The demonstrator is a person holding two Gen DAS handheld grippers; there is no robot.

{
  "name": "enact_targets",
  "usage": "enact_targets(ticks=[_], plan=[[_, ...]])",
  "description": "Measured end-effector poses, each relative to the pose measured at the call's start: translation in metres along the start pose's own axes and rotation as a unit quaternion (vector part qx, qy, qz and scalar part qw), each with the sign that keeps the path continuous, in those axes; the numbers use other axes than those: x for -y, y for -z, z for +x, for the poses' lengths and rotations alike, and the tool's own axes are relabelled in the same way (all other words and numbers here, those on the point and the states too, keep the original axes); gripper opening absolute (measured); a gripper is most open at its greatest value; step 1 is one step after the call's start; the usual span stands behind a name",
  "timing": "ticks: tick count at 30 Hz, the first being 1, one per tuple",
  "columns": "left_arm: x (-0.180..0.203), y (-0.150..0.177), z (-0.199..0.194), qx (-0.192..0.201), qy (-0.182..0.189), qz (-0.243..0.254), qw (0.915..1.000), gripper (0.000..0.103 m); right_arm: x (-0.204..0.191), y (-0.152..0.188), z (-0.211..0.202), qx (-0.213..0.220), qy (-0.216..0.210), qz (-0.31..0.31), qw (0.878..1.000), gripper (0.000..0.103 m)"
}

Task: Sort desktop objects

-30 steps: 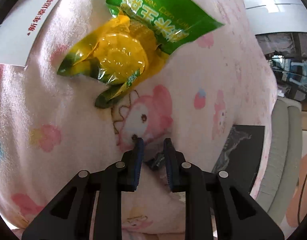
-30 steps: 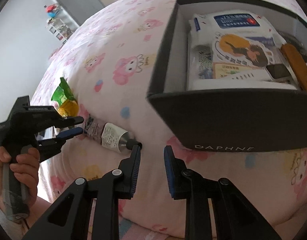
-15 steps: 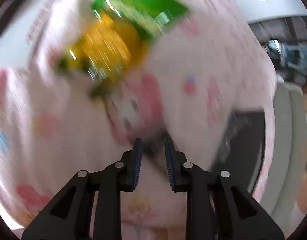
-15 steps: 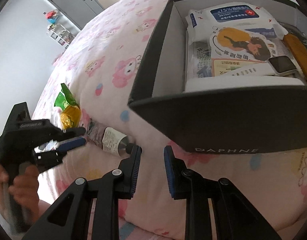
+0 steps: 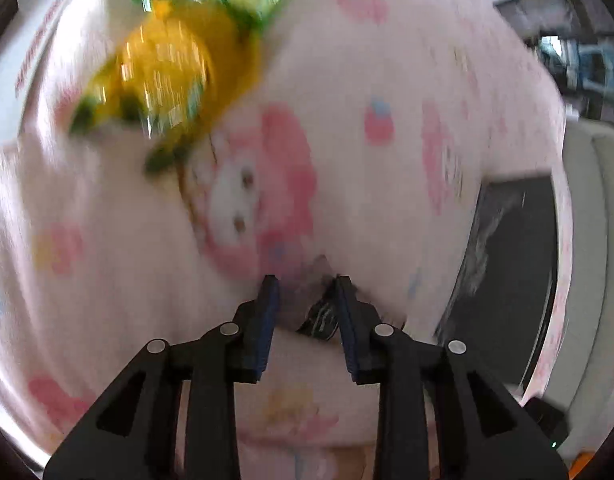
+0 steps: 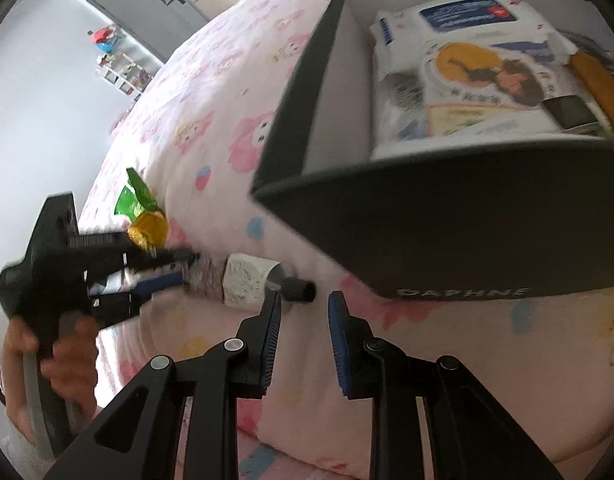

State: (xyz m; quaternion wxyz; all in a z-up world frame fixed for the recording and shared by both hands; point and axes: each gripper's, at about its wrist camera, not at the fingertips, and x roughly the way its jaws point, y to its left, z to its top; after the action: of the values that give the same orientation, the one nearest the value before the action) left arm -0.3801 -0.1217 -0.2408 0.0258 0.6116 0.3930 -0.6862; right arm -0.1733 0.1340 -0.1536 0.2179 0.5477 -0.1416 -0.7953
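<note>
Two grippers are seen. The right gripper is held parted and empty just before the cap of the one tube, which lies on the pink blanket; the left gripper is clamped on the tube's crimped end. One green-and-yellow snack packet lies beyond. Only the right wrist view shows the interior of the one black box, holding several packets.

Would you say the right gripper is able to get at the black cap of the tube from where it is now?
Probably yes: the right gripper is open, the cap lies just ahead, nothing between; the left gripper holds the tube's far end.
</note>
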Motion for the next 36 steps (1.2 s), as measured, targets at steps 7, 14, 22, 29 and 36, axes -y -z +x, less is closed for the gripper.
enact_targets(ticks=[7,14,22,29,36], plan=[[-0.005,0.020,-0.016,0.021,0.037,-0.029,0.9987,0.028,0.003,-0.004,0.009,0.000,-0.010,0.019,1.000,0.022],[-0.004,0.066,0.001,-0.007,0.024,-0.004,0.9997,0.039,0.003,-0.007,0.020,0.000,-0.021,0.035,0.999,0.034],[-0.013,0.088,-0.005,-0.009,0.003,0.011,0.9999,0.037,-0.017,-0.012,0.033,0.013,-0.030,0.016,0.999,0.037],[-0.026,0.110,-0.016,-0.002,-0.001,0.004,1.0000,0.035,-0.017,-0.006,0.022,0.003,-0.059,-0.002,0.998,0.024],[-0.019,0.121,-0.026,-0.003,0.024,-0.002,0.9997,0.035,-0.021,0.011,-0.004,-0.016,-0.036,-0.076,0.996,0.012]])
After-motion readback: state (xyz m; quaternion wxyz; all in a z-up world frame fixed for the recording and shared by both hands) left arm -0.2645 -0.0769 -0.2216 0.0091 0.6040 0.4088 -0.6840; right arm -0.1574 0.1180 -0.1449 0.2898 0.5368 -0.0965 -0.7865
